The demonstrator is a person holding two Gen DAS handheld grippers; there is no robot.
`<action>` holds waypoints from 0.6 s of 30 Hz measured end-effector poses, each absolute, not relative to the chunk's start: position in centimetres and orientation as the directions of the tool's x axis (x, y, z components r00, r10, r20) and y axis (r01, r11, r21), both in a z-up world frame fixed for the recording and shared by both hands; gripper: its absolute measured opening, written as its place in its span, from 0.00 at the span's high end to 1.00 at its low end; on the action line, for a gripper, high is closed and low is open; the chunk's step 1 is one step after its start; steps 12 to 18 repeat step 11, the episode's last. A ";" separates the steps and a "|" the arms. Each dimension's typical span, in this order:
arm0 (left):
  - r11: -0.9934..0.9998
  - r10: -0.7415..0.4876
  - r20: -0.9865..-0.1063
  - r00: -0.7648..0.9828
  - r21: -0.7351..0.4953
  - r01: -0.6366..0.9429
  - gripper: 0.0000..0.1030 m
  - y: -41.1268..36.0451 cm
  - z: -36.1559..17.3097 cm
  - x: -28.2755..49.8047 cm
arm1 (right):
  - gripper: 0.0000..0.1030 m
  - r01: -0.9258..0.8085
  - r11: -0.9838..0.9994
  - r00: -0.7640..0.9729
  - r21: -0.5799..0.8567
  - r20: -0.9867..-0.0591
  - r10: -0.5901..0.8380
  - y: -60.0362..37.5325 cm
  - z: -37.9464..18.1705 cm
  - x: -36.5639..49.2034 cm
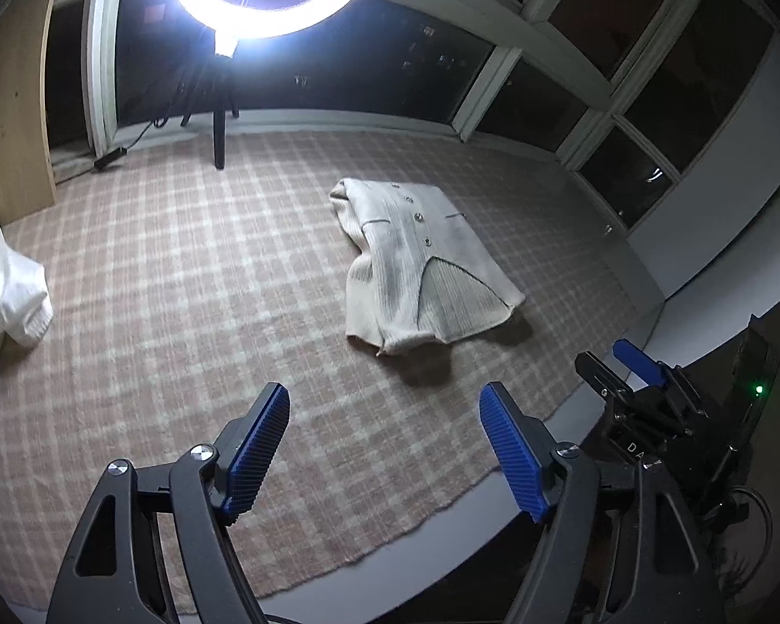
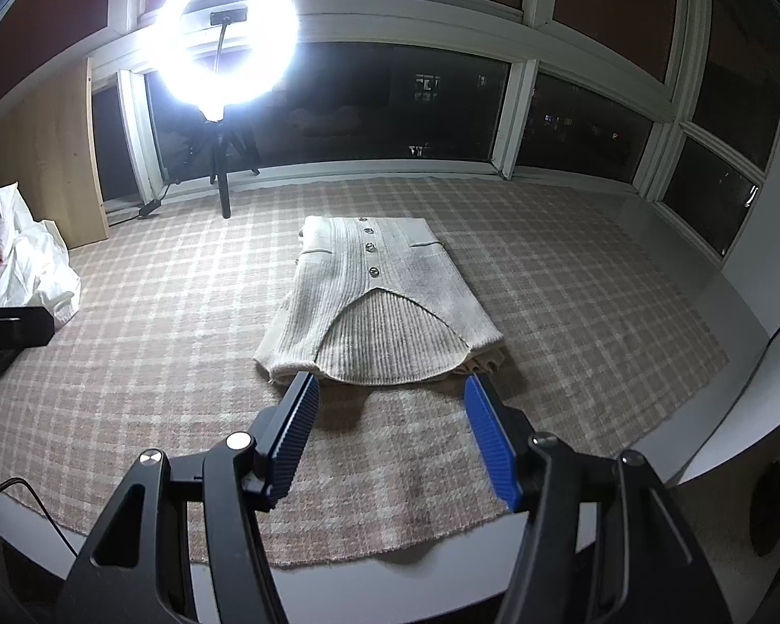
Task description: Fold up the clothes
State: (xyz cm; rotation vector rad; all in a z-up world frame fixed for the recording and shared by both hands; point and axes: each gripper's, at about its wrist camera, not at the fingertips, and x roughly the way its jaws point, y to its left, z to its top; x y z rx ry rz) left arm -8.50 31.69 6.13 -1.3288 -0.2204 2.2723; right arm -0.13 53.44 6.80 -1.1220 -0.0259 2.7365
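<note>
A: Where are we seeing the cardigan (image 2: 377,307)?

B: It is lying folded at the centre of the right wrist frame, on the checked cloth (image 2: 182,343), buttons facing up. In the left wrist frame we are finding it right of centre.

A: And how are we holding the grippers?

B: We are keeping the right gripper (image 2: 390,390) spread wide with nothing between its blue pads, its tips showing just below the cardigan's near hem. The left gripper (image 1: 385,400) is also standing wide and empty, lower in its frame, well apart from the cardigan.

A: Anything else?

B: A ring light (image 2: 229,44) is glaring at upper left, and white fabric (image 2: 36,260) is lying at the left edge.
</note>
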 end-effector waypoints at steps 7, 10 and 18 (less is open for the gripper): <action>-0.842 0.532 -0.751 -0.390 -0.423 -0.334 0.28 32.0 6.3 -8.6 | 0.44 -0.165 -0.982 -0.693 -0.092 -0.698 0.182 53.5 6.7 -0.4; -0.837 0.541 -0.719 -0.436 -0.411 -0.362 0.28 31.9 7.5 -7.9 | 0.44 -0.164 -0.982 -0.690 -0.097 -0.700 0.185 53.3 6.6 -0.4; -0.838 0.540 -0.715 -0.445 -0.402 -0.370 0.28 32.0 7.8 -7.8 | 0.44 -0.164 -0.981 -0.689 -0.099 -0.700 0.186 53.3 6.6 -0.5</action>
